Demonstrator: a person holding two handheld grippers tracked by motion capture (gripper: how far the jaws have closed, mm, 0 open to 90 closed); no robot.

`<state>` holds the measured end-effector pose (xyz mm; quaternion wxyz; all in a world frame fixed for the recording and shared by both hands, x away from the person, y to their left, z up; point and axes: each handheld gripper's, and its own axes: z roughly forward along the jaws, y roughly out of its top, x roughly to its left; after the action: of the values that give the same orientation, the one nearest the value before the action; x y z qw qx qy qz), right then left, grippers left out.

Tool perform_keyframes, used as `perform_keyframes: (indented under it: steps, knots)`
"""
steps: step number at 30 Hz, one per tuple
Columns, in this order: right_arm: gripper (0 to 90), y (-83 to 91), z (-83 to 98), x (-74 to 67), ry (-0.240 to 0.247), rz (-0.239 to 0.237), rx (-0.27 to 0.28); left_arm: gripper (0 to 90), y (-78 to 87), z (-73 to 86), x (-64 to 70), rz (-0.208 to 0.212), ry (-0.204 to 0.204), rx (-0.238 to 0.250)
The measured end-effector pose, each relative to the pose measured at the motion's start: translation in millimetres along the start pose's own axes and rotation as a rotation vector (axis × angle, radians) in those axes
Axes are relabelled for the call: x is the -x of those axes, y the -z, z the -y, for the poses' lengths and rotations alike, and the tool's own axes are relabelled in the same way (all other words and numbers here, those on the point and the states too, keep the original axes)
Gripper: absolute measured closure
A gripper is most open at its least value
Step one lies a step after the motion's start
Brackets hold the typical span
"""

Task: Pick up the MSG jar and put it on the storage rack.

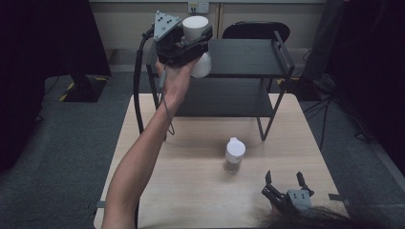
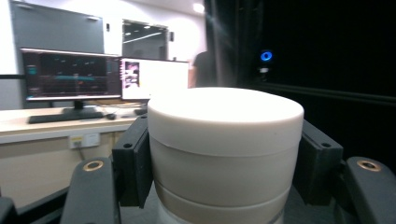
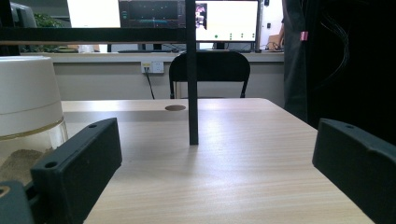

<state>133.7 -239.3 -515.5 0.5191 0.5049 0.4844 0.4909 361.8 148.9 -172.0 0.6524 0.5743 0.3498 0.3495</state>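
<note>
Nearest the high camera, the right claw (image 1: 285, 181) rests low on the wooden surface (image 1: 200, 191) with its jaws spread apart and nothing between them. Just to its left stands a small jar (image 1: 234, 155) with a white cap and sandy contents. Raised over the black shelf rack (image 1: 248, 57), the left claw (image 1: 191, 40) is clamped around a white container (image 1: 197, 28), gripping its sides.

no legible text, monitors (image 2: 70, 74) too blurred to read
</note>
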Motion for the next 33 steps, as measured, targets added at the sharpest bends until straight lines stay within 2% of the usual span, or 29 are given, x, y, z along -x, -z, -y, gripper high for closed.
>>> perform_keyframes:
  steps: [3,6,10,20,29,31,33]
  knots:
    - [0.0,0.0,0.0,0.0,0.0,0.0,0.0,34.3,-13.3,2.7,4.4,-0.032,-0.007,-0.009]
    - [0.0,0.0,0.0,0.1,0.0,0.0,0.0,34.3,-23.2,7.8,5.5,-0.055,0.003,-0.002]
    - [0.0,-0.1,0.1,0.1,0.0,0.0,0.001,34.3,-33.9,10.1,7.4,-0.075,-0.013,-0.022]
    - [0.0,0.0,0.0,0.5,0.0,-0.003,0.0,34.2,-40.0,17.7,16.0,-0.106,-0.052,0.0]
    - [0.0,0.0,0.0,0.2,0.0,-0.001,0.0,33.6,-38.1,14.8,17.6,-0.116,-0.065,-0.014]
    - [0.0,0.0,0.0,0.2,0.0,-0.001,0.0,24.7,-38.9,15.4,22.3,-0.15,-0.083,-0.007]
    - [0.0,0.0,0.0,0.2,0.0,-0.001,0.0,13.7,-38.7,14.2,21.2,-0.165,-0.04,0.002]
